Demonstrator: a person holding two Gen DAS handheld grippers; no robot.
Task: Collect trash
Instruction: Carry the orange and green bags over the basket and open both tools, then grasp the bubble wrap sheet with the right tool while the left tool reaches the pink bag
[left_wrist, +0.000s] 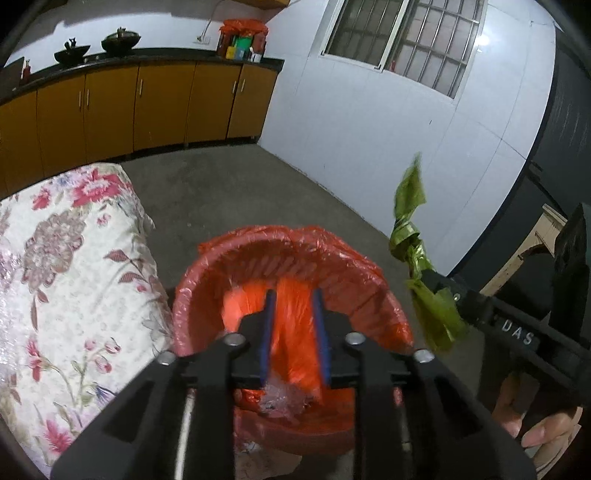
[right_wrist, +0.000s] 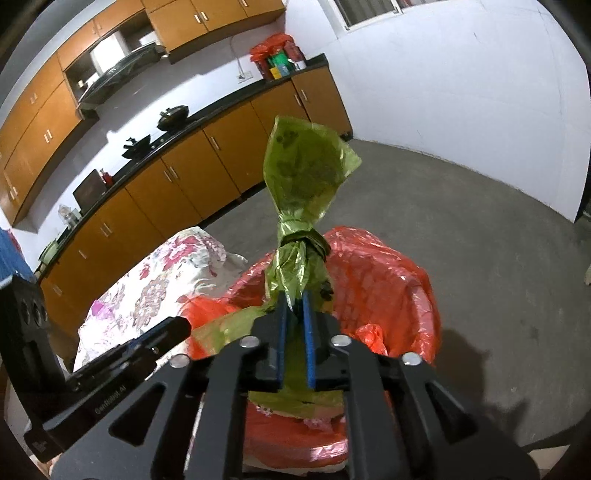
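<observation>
A red bin lined with a red plastic bag stands on the floor; it also shows in the right wrist view. My left gripper is over the bin's mouth, shut on a fold of the red liner, with clear crumpled plastic below it. My right gripper is shut on a knotted green plastic bag and holds it upright above the bin's near rim. The green bag also shows in the left wrist view, to the right of the bin.
A table with a flowered cloth stands just left of the bin. Orange cabinets with a dark counter line the far wall, with pots and a red bag on top. A white wall with a barred window is at right. The floor is bare concrete.
</observation>
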